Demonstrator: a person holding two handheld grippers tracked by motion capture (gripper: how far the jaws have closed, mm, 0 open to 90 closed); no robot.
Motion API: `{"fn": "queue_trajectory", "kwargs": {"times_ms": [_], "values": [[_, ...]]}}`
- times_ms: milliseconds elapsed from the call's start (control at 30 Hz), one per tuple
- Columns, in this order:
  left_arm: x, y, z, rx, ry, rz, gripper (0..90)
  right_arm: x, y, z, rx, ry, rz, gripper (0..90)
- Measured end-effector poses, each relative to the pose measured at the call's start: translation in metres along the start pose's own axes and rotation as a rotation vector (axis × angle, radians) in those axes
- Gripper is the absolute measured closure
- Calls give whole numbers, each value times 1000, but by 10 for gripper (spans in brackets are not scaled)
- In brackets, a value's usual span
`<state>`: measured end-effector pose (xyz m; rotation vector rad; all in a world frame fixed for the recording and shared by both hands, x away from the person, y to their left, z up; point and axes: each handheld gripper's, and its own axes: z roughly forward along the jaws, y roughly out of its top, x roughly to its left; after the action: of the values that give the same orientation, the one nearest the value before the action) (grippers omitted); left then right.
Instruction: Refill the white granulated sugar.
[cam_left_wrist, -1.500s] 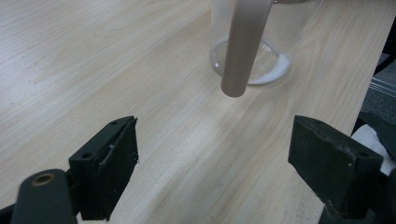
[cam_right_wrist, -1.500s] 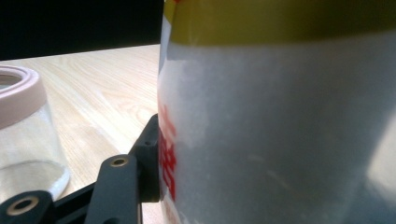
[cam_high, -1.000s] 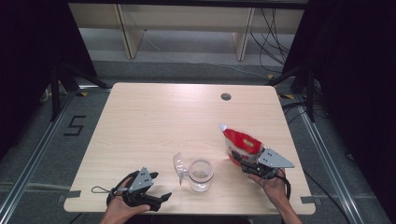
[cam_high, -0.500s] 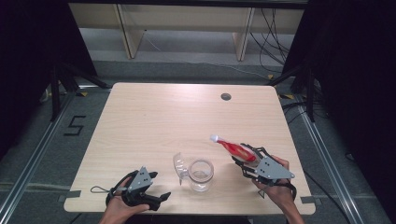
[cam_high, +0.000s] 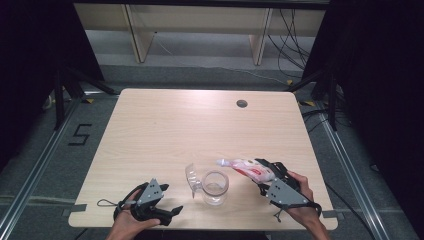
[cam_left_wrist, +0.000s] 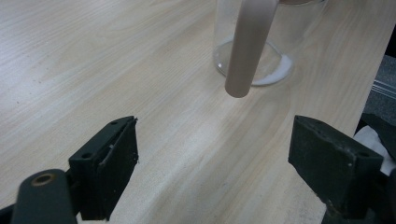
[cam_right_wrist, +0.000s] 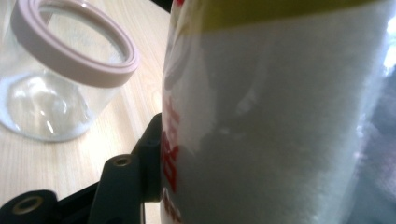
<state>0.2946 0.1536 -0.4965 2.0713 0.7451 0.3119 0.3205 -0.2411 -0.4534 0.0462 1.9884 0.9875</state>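
I see a glass jar (cam_high: 215, 186) standing near the table's (cam_high: 165, 125) near edge, its lid (cam_high: 190, 176) just left. A tilted pouch (cam_high: 246, 168) hangs just right, above the rim, in my right gripper (cam_high: 260, 176). My left gripper (cam_high: 167, 212) rests far left.

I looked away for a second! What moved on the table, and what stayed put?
The right gripper tipped its white and red pouch from upright to nearly level, spout swinging toward the glass jar. The pouch stayed gripped. The jar, its open lid and the left gripper, jaws open, kept their places.
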Motion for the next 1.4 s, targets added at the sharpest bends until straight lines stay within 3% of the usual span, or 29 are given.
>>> {"fn": "queue_trajectory", "kwargs": {"times_ms": [100,167,200,233,300,367,433,467,500,533,567,733,767,800,833,900,1000,1033,1067,1100,1133,1200,1233,1267,1300,1333,1400], "values": [[0,0,-1,6,-1,8,154,1,2,0,12,8,-55,484],[0,0,0,1,-1,0,154,5,4,0,24,5,-49,484],[0,0,-1,7,0,7,154,4,5,1,13,10,-83,484],[0,0,-1,6,5,6,154,6,5,0,17,3,-62,485],[2,1,-2,24,23,21,154,4,7,-1,24,-6,-136,485],[0,0,-1,4,6,-6,154,5,9,-3,29,-1,-131,485],[1,0,-1,11,9,2,154,6,11,-4,43,-1,-163,485],[1,0,-1,10,9,2,154,4,13,-4,50,-2,-235,485],[1,0,-1,11,9,1,154,8,12,-7,68,-5,-202,486],[1,0,-1,11,9,0,154,8,13,-7,73,-7,-239,486],[1,0,-1,12,8,1,154,10,12,-9,83,-12,-221,486],[1,0,0,12,9,0,154,11,12,-8,101,-13,-318,487],[0,0,0,9,14,-1,154,13,12,-8,112,-13,-288,487],[0,0,1,4,17,-2,154,9,15,-6,96,-10,-388,487],[0,0,0,7,17,0,154,12,14,-7,113,-12,-351,487],[1,0,1,4,16,-2,154,16,16,-8,137,-19,-348,488],[1,0,0,8,14,-1,154,16,17,-5,121,-21,-392,489],[2,0,0,11,15,8,154,13,20,-4,124,-22,-471,488],[3,0,0,11,26,19,154,18,18,-4,145,-31,-417,489],[3,0,0,12,24,20,154,17,20,-3,149,-28,-484,489],[2,0,0,9,19,11,154,20,18,-3,158,-26,-443,489],[3,-1,1,-7,19,-4,154,19,21,-2,149,-25,-499,490],[6,0,-1,17,22,18,154,22,19,-3,168,-31,-458,490],[4,-1,0,-7,13,-9,154,20,22,-3,166,-29,-520,490],[3,0,-1,-16,1,-38,154,19,23,-4,177,-39,-542,491],[5,0,-1,-24,-3,-34,154,22,21,-4,176,-45,-504,491],[4,0,-1,-16,9,-26,154,20,23,-4,188,-47,-566,491]]}}
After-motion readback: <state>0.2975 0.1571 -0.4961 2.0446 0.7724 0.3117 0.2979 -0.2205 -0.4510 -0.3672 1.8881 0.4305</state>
